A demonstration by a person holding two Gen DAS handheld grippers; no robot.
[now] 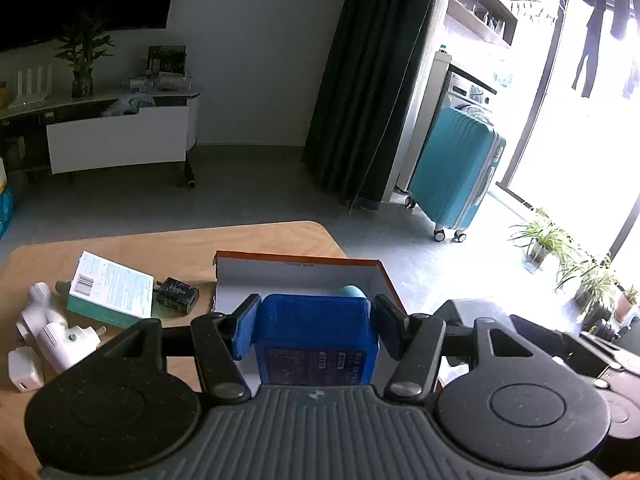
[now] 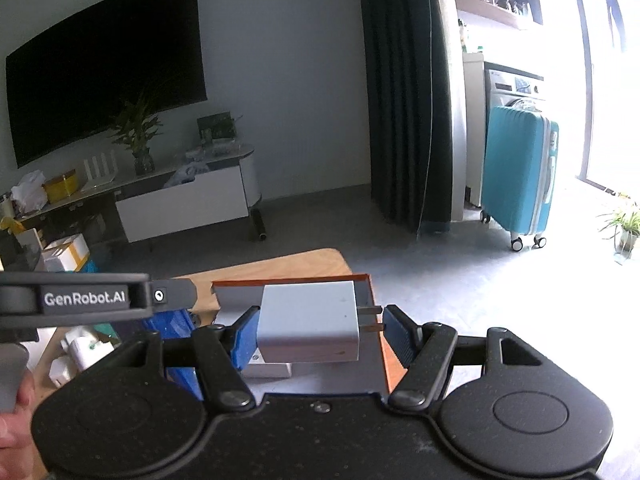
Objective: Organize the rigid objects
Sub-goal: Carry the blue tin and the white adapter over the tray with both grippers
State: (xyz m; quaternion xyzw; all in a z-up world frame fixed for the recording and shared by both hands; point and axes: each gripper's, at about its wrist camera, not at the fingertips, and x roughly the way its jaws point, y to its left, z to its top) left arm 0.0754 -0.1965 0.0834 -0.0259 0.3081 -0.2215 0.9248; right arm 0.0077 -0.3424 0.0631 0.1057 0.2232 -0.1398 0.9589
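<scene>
Off to my left gripper's left: white adapters [image 1: 44, 328] lie on the wooden table [image 1: 168, 248], with a teal-edged carton [image 1: 110, 290] and a black charger [image 1: 178, 290] just beside them.
Left gripper [image 1: 316, 322]: clenched on a blue block [image 1: 316, 340], both pads pressed to its sides, right over the box.
Straight ahead of it: orange-rimmed box [image 1: 304, 276], open, white inside, a pale blue rounded thing [image 1: 352, 291] peeking behind the block.
Right gripper [image 2: 320, 326]: gripping a white plug charger [image 2: 308, 322], prongs pointing at my right finger.
Under the charger: the same box [image 2: 288, 282], another white item [image 2: 268, 368] lying inside.
Far right of both: teal suitcase [image 1: 456, 172] standing on the floor.
</scene>
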